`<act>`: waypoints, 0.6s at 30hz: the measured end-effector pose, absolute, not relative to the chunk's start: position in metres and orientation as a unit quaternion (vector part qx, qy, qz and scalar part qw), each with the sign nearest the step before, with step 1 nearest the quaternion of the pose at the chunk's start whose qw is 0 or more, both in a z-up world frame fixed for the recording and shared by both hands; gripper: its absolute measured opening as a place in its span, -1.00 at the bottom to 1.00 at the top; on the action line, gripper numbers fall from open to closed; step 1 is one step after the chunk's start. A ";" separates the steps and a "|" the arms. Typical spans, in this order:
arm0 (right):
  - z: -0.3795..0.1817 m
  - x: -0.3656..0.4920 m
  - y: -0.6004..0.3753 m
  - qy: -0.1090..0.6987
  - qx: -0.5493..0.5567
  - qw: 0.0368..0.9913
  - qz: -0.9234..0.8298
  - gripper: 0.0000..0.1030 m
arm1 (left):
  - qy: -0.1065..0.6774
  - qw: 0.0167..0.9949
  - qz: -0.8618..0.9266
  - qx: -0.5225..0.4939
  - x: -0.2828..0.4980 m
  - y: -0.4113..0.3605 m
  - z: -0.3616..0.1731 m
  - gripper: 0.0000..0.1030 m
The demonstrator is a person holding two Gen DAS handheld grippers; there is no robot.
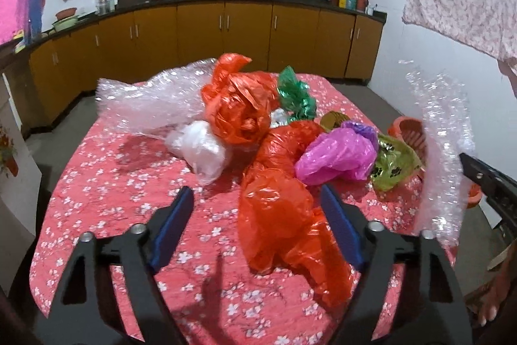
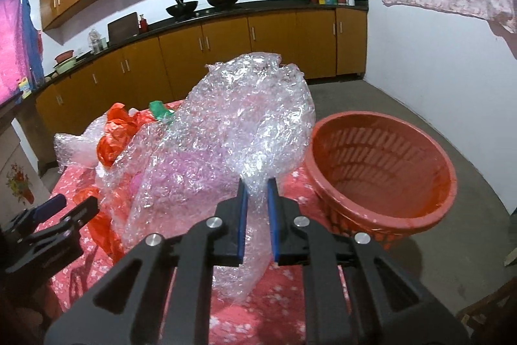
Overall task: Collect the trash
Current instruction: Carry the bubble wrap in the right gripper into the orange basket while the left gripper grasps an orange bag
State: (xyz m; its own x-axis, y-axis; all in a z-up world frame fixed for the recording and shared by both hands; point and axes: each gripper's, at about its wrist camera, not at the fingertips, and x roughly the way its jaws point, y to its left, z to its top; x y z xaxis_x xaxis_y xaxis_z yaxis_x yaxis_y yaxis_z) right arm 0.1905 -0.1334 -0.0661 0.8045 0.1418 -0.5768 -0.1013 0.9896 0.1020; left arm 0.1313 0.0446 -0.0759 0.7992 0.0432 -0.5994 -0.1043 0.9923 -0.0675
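A: Since the right tongs point(image 2: 257, 186) are clamped on the bubble wrap point(image 2: 245, 125), which way does the basket point(image 2: 381, 196) lie from them?

B: Just to their right, at the table point(image 2: 281, 290) edge, mouth open and tipped toward us. The sheet hangs up and left of the jaws.

A: And the left tongs point(image 1: 258, 199)?

B: Parted, holding nothing. The long orange bag point(image 1: 278, 215) lies between the pads, stretching from near to far. The left hand looks nearer to it.
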 end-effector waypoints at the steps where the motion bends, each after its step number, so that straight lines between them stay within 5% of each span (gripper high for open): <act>1: -0.066 0.190 -0.134 0.306 0.034 0.949 0.062 -0.75 | 0.320 0.946 0.036 -0.051 0.134 0.045 -0.078 0.21; 7: -0.065 0.187 -0.142 0.303 0.036 0.951 0.056 -0.75 | 0.328 0.941 0.011 -0.079 0.132 0.049 -0.079 -0.73; 18: -0.057 0.179 -0.150 0.289 0.043 0.955 0.051 -0.75 | 0.285 0.955 -0.037 -0.066 0.115 0.038 -0.036 -0.91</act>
State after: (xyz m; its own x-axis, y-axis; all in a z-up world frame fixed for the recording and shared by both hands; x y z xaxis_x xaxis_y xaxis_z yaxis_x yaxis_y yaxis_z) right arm 0.1786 -0.1502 -0.0570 0.8275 0.1234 -0.5477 -0.0733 0.9909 0.1125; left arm 0.1148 0.0376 -0.0358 0.8346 -0.1077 -0.5402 0.0320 0.9885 -0.1477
